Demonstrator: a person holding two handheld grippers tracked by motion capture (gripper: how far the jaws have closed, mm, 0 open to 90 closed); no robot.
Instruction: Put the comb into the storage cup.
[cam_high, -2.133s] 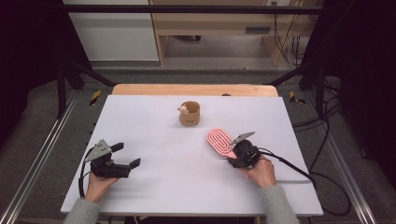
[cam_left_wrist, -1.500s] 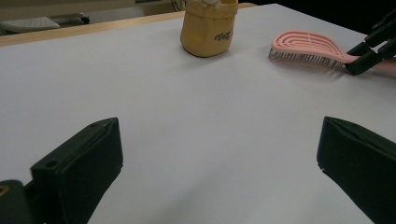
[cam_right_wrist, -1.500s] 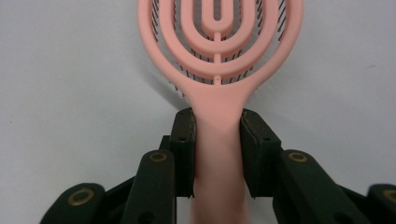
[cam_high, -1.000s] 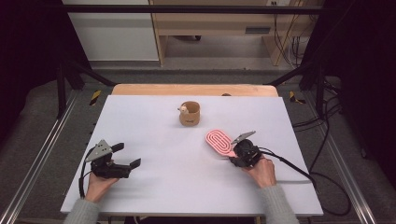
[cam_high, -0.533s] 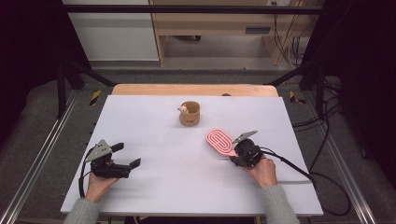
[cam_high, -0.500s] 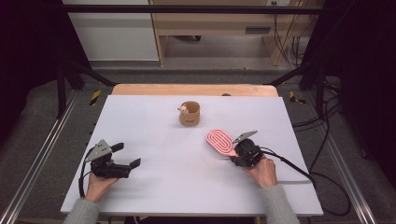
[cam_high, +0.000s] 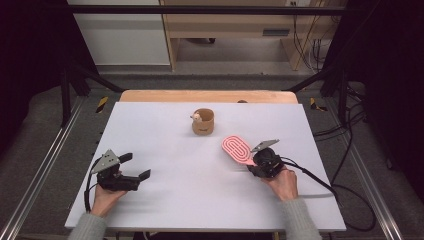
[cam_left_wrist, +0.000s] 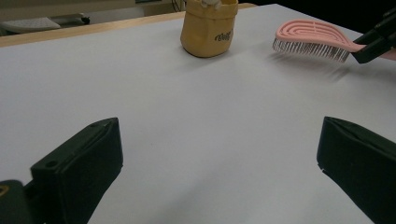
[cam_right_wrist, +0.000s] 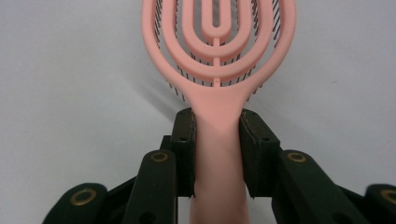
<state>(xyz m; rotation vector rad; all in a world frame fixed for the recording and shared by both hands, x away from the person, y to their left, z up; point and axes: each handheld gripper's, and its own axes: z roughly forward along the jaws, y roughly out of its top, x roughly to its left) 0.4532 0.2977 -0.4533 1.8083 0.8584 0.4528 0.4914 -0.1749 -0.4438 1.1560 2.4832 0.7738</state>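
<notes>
A pink hairbrush (cam_high: 237, 149) with an open looped head is held by its handle in my right gripper (cam_high: 256, 161), which is shut on it at the right of the white table (cam_high: 200, 200). In the right gripper view both pads (cam_right_wrist: 186, 140) press the handle, and the brush (cam_right_wrist: 219, 46) reaches away, bristles down. The left gripper view shows the brush (cam_left_wrist: 310, 39) just above the tabletop over its shadow. My left gripper (cam_high: 136, 165) rests at the front left, jaws wide open (cam_left_wrist: 219, 163) with nothing between them.
A tan cup (cam_high: 203, 121) with something white in it stands at the table's middle back, also seen in the left gripper view (cam_left_wrist: 208, 29). A wooden strip (cam_high: 207, 95) runs along the far edge. Cables (cam_high: 320, 182) trail off the right side.
</notes>
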